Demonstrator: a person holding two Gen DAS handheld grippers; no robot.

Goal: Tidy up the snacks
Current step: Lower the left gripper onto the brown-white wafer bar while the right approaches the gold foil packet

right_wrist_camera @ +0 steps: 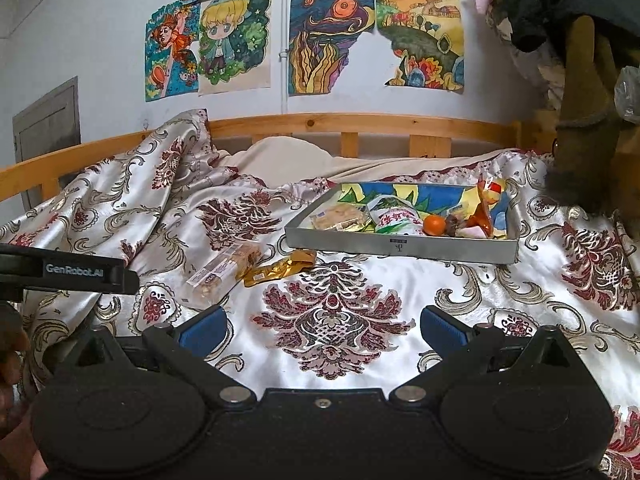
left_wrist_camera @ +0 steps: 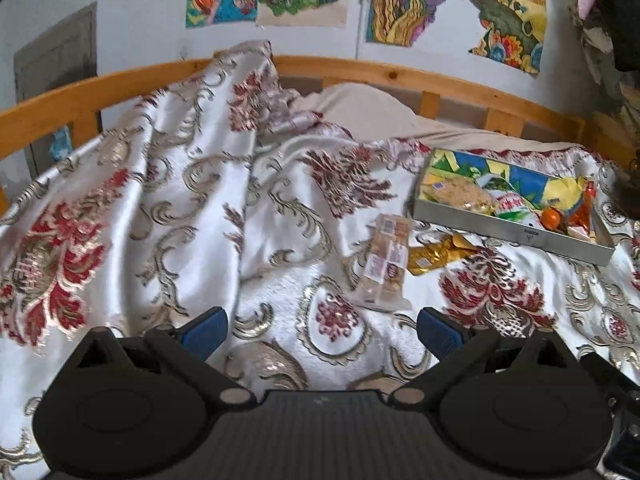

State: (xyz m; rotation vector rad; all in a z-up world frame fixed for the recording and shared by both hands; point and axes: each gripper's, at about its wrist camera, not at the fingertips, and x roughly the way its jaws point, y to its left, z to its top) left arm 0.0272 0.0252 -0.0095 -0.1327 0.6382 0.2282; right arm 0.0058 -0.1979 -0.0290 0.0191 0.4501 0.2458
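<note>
— Bedroom, wooden bed rail point(right_wrist_camera: 360, 125) along back, kids' drawings point(right_wrist_camera: 236, 40) taped on wall. Bed draped w/ shiny white bedspread point(right_wrist_camera: 332, 320), maroon & gold damask print, rumpled on left side.

— Snacks where?

— Mostly in shallow grey metal tray point(right_wrist_camera: 400, 247) on bedspread, right of centre. Tray lined w/ bright blue-yellow-green paper. Inside: clear cracker pack point(right_wrist_camera: 340, 216) at left, white-green bag w/ red lettering point(right_wrist_camera: 394, 218) mid, small orange fruit point(right_wrist_camera: 435, 225), orange-red foil pouch point(right_wrist_camera: 482, 208) standing at right. Few smaller bits beside fruit, too small to tell.

— Anything outside?

— Two. Long clear-wrapped pack of tan biscuits point(left_wrist_camera: 386, 260) w/ white-pink labels, lying flat just in front of tray's left corner. Crumpled gold wrapper point(left_wrist_camera: 436, 252) touching it on right, close to tray wall.

— Claws?

— Left claw point(left_wrist_camera: 322, 330) spread wide, blue pads apart, nothing between, above bedspread short of biscuit pack. Right claw point(right_wrist_camera: 322, 330) likewise wide apart, empty, over big maroon medallion, tray ahead. Left tool's black body point(right_wrist_camera: 68, 270) visible at far left in right wrist view.
</note>
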